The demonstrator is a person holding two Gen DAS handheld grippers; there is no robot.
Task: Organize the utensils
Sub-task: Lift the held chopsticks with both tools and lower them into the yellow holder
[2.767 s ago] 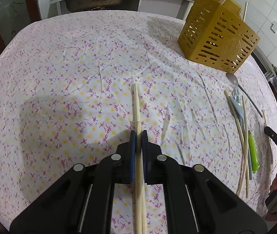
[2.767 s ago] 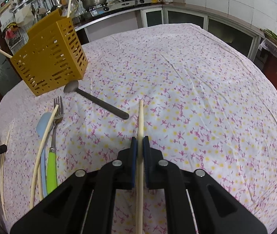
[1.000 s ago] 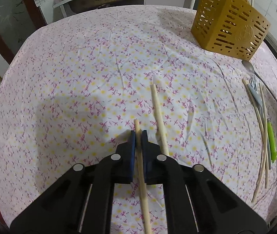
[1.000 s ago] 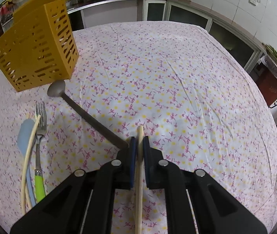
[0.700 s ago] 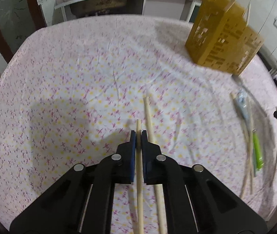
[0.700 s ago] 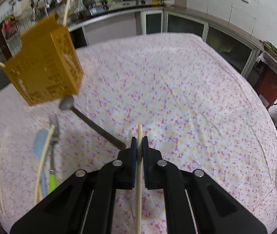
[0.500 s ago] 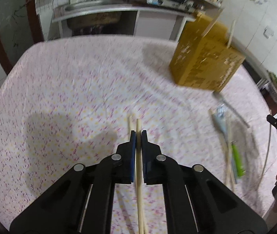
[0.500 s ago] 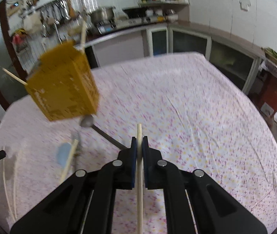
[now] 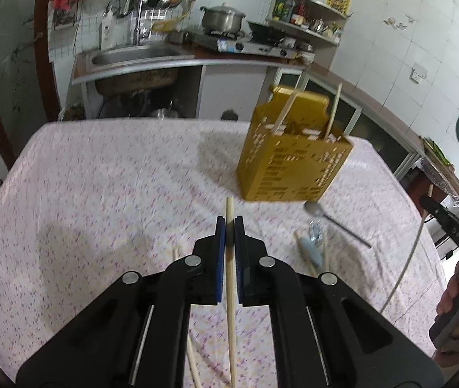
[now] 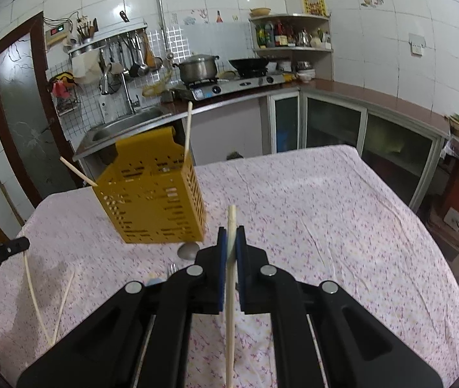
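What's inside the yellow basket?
Two chopsticks poke out the top of the yellow basket. Its slotted walls hide their lower ends and anything else inside.

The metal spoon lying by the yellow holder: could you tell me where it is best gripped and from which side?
I would grip the metal spoon at mid-handle, coming from above with the fingers across the dark, thin shaft. It lies flat on the tablecloth, bowl toward the yellow holder, so a side approach seems unlikely to work. Both the left gripper and right gripper currently hold chopsticks, so one must be freed first.

We count one yellow basket [image 9: 290, 168] and one spoon [image 9: 336, 221]. Two chopsticks [image 9: 332, 114] stand in the basket. One fork [image 9: 317, 231] shows too.
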